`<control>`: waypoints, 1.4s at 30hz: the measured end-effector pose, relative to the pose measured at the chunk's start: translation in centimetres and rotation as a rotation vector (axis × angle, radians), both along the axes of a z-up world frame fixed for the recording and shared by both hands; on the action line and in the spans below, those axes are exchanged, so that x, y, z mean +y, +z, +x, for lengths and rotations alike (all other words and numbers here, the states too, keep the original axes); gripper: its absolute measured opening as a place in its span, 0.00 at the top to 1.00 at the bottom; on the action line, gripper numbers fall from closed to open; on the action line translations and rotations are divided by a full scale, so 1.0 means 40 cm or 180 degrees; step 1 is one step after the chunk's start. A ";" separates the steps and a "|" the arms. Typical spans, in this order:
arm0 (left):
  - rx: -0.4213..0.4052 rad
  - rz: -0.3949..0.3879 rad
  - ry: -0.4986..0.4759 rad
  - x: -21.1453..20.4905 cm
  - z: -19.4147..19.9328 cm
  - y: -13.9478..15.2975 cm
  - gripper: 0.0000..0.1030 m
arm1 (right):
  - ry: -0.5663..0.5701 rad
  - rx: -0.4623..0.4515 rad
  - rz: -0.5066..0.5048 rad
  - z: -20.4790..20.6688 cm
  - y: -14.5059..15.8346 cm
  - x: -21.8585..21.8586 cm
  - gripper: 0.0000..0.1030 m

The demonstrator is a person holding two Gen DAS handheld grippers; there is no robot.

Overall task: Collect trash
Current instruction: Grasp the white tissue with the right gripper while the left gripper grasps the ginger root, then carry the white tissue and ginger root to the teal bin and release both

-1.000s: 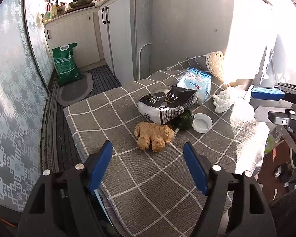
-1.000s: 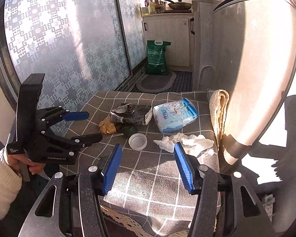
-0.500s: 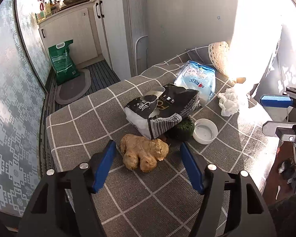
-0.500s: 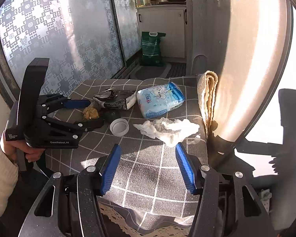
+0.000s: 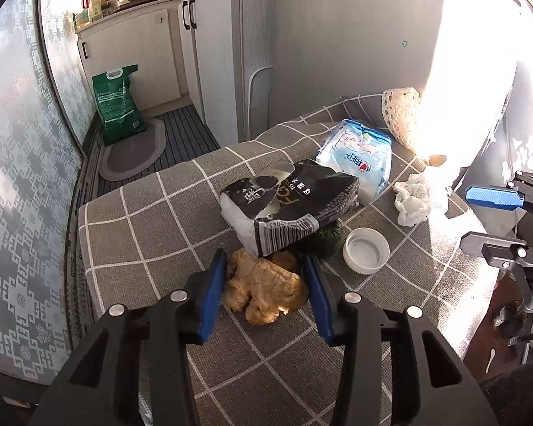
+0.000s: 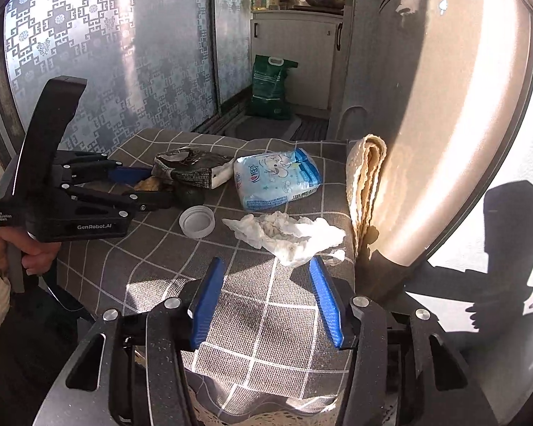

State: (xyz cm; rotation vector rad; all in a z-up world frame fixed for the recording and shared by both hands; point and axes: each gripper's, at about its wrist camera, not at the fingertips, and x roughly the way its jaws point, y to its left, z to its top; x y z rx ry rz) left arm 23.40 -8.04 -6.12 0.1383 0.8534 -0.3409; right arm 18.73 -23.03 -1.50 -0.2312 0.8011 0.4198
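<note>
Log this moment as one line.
left gripper: open, straddling knobbly tan ginger root | right gripper: open, near crumpled white tissue | nothing lifted

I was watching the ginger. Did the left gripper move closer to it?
Yes. The left gripper moved forward over the checked tablecloth; its open fingers now flank the ginger.

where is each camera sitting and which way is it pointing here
Left wrist: rides the left gripper, looking forward and down along its open blue fingers, which straddle the ginger root on the checked tablecloth; the right gripper's tips show at the right edge.
Right wrist: rides the right gripper, facing across the table toward the crumpled tissue; its open fingers show, plus the person's left hand holding the other gripper.
Shared: black tissue pack, blue tissue pack, white lid.
</note>
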 end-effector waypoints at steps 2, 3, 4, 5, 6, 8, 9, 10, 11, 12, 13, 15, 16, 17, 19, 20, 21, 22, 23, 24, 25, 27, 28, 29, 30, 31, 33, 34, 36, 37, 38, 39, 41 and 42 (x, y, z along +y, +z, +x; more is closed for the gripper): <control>-0.0003 -0.0048 0.0026 0.009 -0.003 0.007 0.55 | -0.0022 0.0019 -0.0044 0.009 -0.003 0.009 0.60; -0.0011 -0.0065 0.0036 0.013 -0.006 0.012 0.55 | -0.0020 0.0019 -0.0055 0.013 -0.004 0.014 0.61; -0.0017 -0.0076 0.0041 0.016 -0.007 0.015 0.55 | -0.0013 0.0011 -0.0073 0.016 -0.005 0.020 0.61; -0.0023 -0.0089 0.0045 0.020 -0.010 0.018 0.55 | -0.0010 0.0003 -0.0103 0.019 -0.007 0.026 0.63; -0.0025 -0.0101 0.0049 0.024 -0.012 0.021 0.55 | -0.0005 -0.0003 -0.0134 0.023 -0.009 0.032 0.63; -0.0029 -0.0121 0.0053 0.031 -0.015 0.026 0.55 | -0.0005 -0.0018 -0.0186 0.029 -0.014 0.040 0.64; -0.0027 -0.0141 0.0056 0.036 -0.017 0.029 0.55 | -0.0006 -0.0034 -0.0225 0.031 -0.017 0.044 0.64; -0.0022 -0.0170 0.0058 0.043 -0.021 0.033 0.55 | -0.0007 -0.0063 -0.0266 0.035 -0.021 0.050 0.64; -0.0018 -0.0199 0.0064 0.049 -0.023 0.036 0.55 | -0.0005 -0.0079 -0.0301 0.040 -0.023 0.054 0.64; -0.0014 -0.0233 0.0076 0.056 -0.026 0.040 0.55 | -0.0002 -0.0086 -0.0334 0.045 -0.026 0.059 0.64; -0.0004 -0.0281 0.0087 0.062 -0.029 0.043 0.55 | 0.0000 -0.0096 -0.0384 0.050 -0.031 0.068 0.64; -0.0008 -0.0325 0.0098 0.071 -0.035 0.049 0.55 | 0.0009 -0.0122 -0.0551 0.056 -0.044 0.086 0.68; -0.0014 -0.0333 0.0101 0.075 -0.039 0.052 0.55 | 0.0016 -0.0129 -0.0620 0.059 -0.050 0.095 0.70; -0.0026 -0.0336 0.0102 0.077 -0.042 0.054 0.55 | 0.0011 -0.0138 -0.0679 0.061 -0.055 0.103 0.75; -0.0044 -0.0359 0.0111 0.086 -0.049 0.060 0.55 | 0.0004 -0.0162 -0.0779 0.060 -0.061 0.113 0.80; -0.0055 -0.0367 0.0116 0.091 -0.053 0.062 0.55 | 0.0009 -0.0166 -0.0814 0.060 -0.063 0.118 0.82; -0.0066 -0.0370 0.0124 0.097 -0.056 0.065 0.55 | 0.0001 -0.0172 -0.0865 0.061 -0.065 0.122 0.84; -0.0072 -0.0373 0.0134 0.102 -0.060 0.066 0.55 | -0.0003 -0.0166 -0.0916 0.061 -0.067 0.125 0.87; -0.0093 -0.0380 0.0153 0.107 -0.064 0.069 0.55 | 0.0003 -0.0157 -0.0932 0.061 -0.068 0.127 0.88; -0.0127 -0.0404 0.0190 0.114 -0.069 0.073 0.55 | 0.0001 -0.0153 -0.0916 0.061 -0.065 0.127 0.88; -0.0130 -0.0433 0.0227 0.118 -0.073 0.074 0.55 | -0.0007 -0.0144 -0.0887 0.062 -0.060 0.125 0.89; -0.0167 -0.0411 0.0225 0.117 -0.087 0.077 0.55 | -0.0017 -0.0126 -0.0848 0.058 -0.045 0.119 0.90; -0.0192 -0.0383 0.0213 0.112 -0.094 0.079 0.55 | -0.0025 -0.0134 -0.0836 0.055 -0.034 0.117 0.90; -0.0202 -0.0379 0.0201 0.112 -0.100 0.082 0.55 | -0.0035 -0.0145 -0.0827 0.049 -0.023 0.116 0.90; -0.0210 -0.0397 0.0197 0.113 -0.105 0.085 0.55 | -0.0045 -0.0165 -0.0815 0.044 -0.011 0.114 0.90; -0.0220 -0.0414 0.0199 0.118 -0.110 0.090 0.55 | -0.0050 -0.0174 -0.0790 0.041 0.001 0.115 0.90; -0.0250 -0.0442 0.0219 0.130 -0.121 0.100 0.55 | -0.0048 -0.0187 -0.0689 0.030 0.025 0.120 0.90; -0.0264 -0.0459 0.0229 0.138 -0.126 0.105 0.55 | -0.0041 -0.0176 -0.0616 0.024 0.037 0.122 0.90; -0.0296 -0.0475 0.0239 0.150 -0.136 0.117 0.55 | -0.0012 -0.0139 -0.0463 0.017 0.057 0.128 0.91; -0.0314 -0.0484 0.0245 0.156 -0.141 0.123 0.55 | -0.0002 -0.0132 -0.0401 0.013 0.066 0.131 0.90; -0.0330 -0.0496 0.0253 0.164 -0.147 0.129 0.55 | 0.0012 -0.0119 -0.0336 0.012 0.074 0.138 0.90; -0.0346 -0.0505 0.0264 0.173 -0.155 0.135 0.55 | 0.0029 -0.0111 -0.0274 0.010 0.081 0.145 0.90; -0.0373 -0.0506 0.0294 0.188 -0.167 0.144 0.55 | 0.0076 -0.0108 -0.0189 0.001 0.094 0.164 0.90; -0.0386 -0.0510 0.0307 0.197 -0.173 0.148 0.55 | 0.0098 -0.0125 -0.0191 -0.001 0.100 0.185 0.91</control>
